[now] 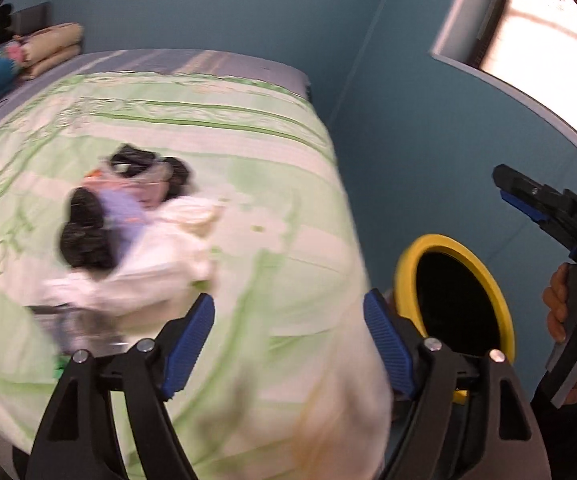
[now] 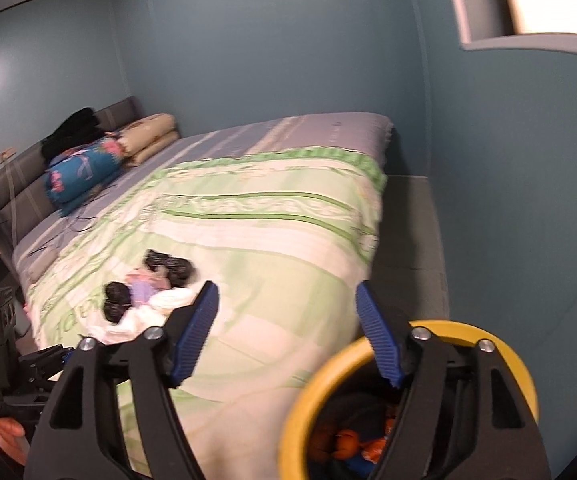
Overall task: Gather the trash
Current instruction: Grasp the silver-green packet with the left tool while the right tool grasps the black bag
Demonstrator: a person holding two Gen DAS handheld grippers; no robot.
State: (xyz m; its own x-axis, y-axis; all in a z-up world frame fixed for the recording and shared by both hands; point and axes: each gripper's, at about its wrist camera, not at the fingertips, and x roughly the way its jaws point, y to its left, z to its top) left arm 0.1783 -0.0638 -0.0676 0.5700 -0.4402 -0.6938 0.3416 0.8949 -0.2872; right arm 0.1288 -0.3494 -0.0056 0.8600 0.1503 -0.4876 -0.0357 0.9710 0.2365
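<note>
Yellow-rimmed bin (image 2: 368,360) sits under our right tongs (image 2: 286,332); both those and our left tongs (image 1: 288,340) gape wide, empty. Trash pile (image 1: 128,232) lies ahead-left on the bed (image 1: 268,184).

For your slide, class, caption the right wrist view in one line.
Open right gripper above a yellow bin; trash pile waits on the green bed cover.

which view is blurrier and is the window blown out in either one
Left wrist view is blurrier: the trash pile and the bedspread smear, though the left gripper stays sharp. Right wrist view is softer only near the yellow bin. The window is blown out to white in both views, and the fisheye bends the walls.
</note>
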